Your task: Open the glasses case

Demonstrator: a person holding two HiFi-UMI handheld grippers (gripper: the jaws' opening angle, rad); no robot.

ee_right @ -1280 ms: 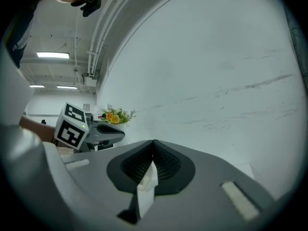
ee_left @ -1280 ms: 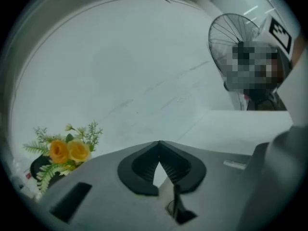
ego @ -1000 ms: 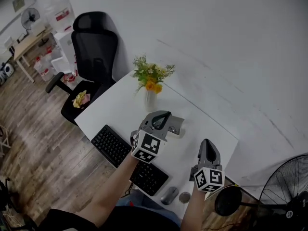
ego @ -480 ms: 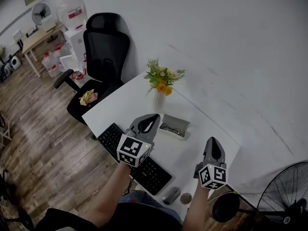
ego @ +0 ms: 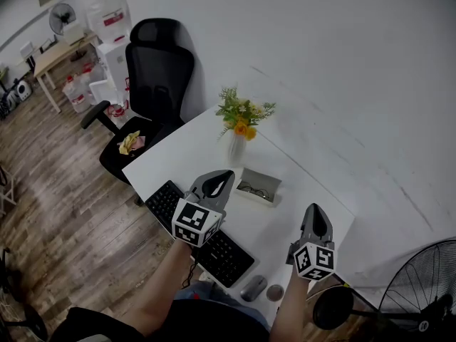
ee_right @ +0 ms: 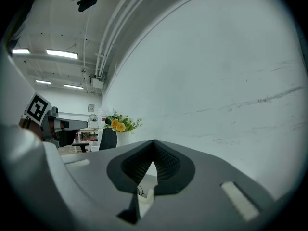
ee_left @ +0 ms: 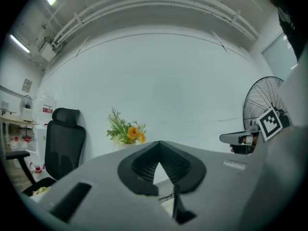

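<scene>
**A:** Which way is the glasses case lying from the tools?

**B:** It is sitting just right of and slightly beyond the left gripper, and left of and farther away than the right gripper. So the left one is standing nearer. Its long axis is running roughly left to right across the white table. Spectacles are showing inside, so I am judging it already open.

**A:** Are the grippers carrying anything?

**B:** No, both are keeping their jaws clenched together on nothing.

**A:** And around them?

**B:** The table is bearing a black keyboard at the near left, a vase of flowers beyond the case and a mouse at the near edge. An office chair is standing on the wooden floor at the left, and a fan is standing at the near right, with a white wall running behind.
</scene>
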